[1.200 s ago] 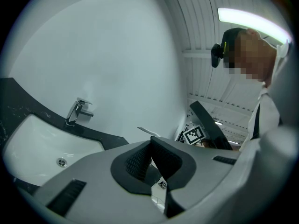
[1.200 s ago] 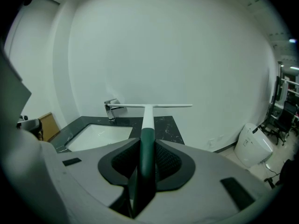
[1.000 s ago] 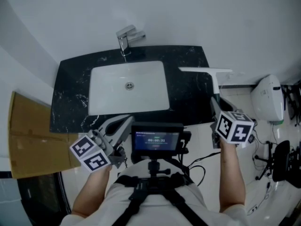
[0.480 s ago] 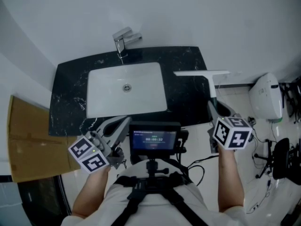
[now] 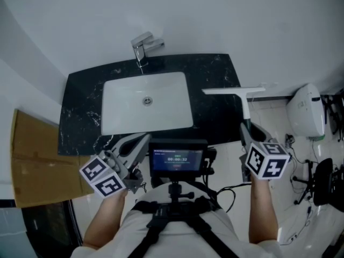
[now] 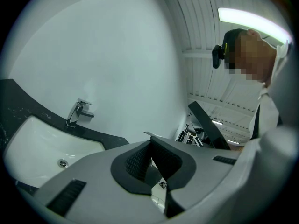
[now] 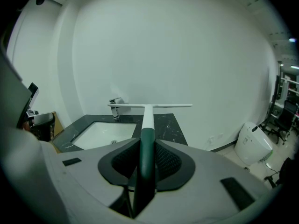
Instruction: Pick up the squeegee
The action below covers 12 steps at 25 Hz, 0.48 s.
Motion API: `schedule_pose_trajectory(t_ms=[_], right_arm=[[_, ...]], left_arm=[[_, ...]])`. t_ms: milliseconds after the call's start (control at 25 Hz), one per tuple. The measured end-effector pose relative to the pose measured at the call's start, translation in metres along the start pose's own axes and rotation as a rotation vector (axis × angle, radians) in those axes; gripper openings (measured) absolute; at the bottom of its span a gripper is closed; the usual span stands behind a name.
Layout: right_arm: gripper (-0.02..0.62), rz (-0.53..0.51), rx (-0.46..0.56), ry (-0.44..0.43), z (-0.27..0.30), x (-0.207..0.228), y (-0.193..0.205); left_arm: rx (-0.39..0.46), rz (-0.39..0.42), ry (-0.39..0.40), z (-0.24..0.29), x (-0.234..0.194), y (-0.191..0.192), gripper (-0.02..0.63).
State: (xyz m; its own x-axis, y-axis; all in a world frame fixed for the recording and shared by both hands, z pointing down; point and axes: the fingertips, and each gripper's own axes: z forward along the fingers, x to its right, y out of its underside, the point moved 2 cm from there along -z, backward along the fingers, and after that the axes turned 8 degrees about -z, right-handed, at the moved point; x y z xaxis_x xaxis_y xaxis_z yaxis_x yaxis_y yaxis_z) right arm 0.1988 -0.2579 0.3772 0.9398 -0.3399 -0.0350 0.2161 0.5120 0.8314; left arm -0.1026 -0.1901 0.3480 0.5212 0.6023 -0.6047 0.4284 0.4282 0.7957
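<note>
The squeegee point(image 5: 245, 105) has a white blade and neck and a dark green handle. My right gripper point(image 5: 249, 128) is shut on that handle and holds it in the air over the right end of the black counter point(image 5: 215, 71). In the right gripper view the green handle point(image 7: 146, 146) runs straight between the pads, and the white blade point(image 7: 150, 106) lies crosswise ahead. My left gripper point(image 5: 141, 141) hangs in front of the counter's near edge, shut and empty. Its pads point(image 6: 161, 155) meet at the tips.
A white basin point(image 5: 109, 123) is sunk in the counter, with a chrome tap point(image 5: 143, 44) behind it. Flat cardboard point(image 5: 33, 163) lies at the left. A white appliance point(image 5: 305, 112) and a chair point(image 5: 322, 184) stand at the right. A small screen point(image 5: 178, 158) is mounted at my chest.
The right gripper has drawn the squeegee a little back from the counter toward me. The left gripper has stayed in place.
</note>
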Motion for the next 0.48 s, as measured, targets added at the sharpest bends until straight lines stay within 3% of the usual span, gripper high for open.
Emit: schedule_pose_trajectory(t_ms=[480], right_arm=[[0.086,0.020,-0.003,-0.003,-0.0062,-0.0030,0.0087]], left_arm=[[-0.007,-0.006,0.000,0.0004,-0.0025,0.0026,-0.003]])
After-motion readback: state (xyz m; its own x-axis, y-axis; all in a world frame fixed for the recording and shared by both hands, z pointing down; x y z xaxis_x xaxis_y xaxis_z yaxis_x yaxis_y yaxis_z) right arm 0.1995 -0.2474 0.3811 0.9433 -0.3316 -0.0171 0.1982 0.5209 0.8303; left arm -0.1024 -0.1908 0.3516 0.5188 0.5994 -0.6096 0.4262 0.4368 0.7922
